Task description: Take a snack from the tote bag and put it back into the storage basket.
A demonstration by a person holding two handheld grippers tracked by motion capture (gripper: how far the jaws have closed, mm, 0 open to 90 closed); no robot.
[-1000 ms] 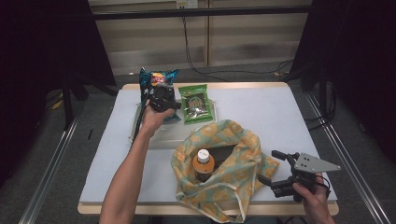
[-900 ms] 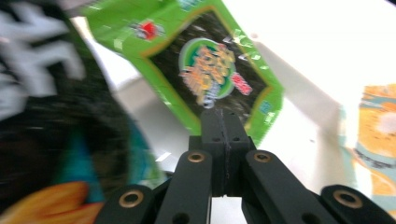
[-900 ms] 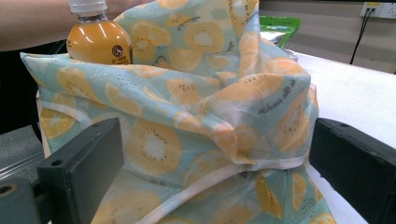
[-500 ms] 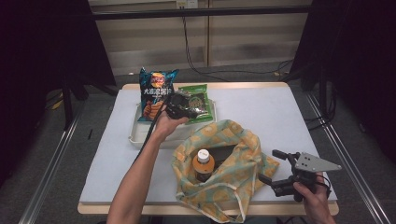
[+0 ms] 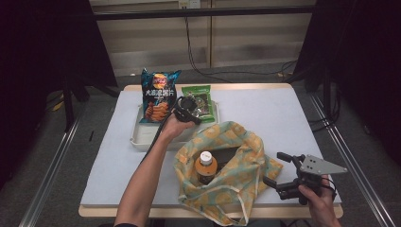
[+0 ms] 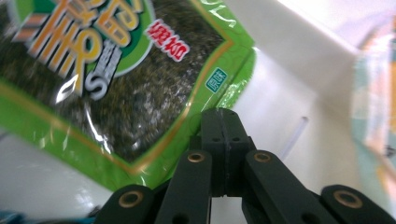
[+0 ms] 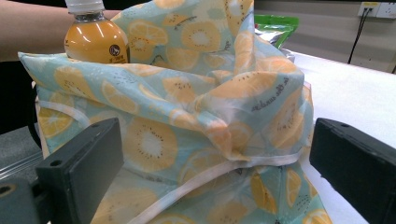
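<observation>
A green seaweed pack point(image 5: 204, 96) and a blue chips bag point(image 5: 158, 94) lean in a white tray point(image 5: 140, 138) at the table's back left. My left gripper point(image 5: 195, 109) is at the seaweed pack's near edge. In the left gripper view its jaws point(image 6: 223, 117) are pressed together, with their tip over the lower corner of the seaweed pack point(image 6: 107, 84); nothing shows between them. A fabric bag with an orange print point(image 5: 241, 163) sits in front, with an orange drink bottle point(image 5: 206, 166) upright inside. My right gripper point(image 5: 274, 168) is open beside the bag's right corner; the bag cloth point(image 7: 187, 116) lies ahead of its jaws.
The tray's white wall point(image 6: 299, 51) rises just behind the seaweed pack. The table's white cover point(image 5: 269, 109) stretches right of the tray. My right hand is near the table's front right edge. Cables hang on the wall behind.
My left hand has moved right and lower, from the chips bag to the seaweed pack. The right gripper has stayed where it was.
</observation>
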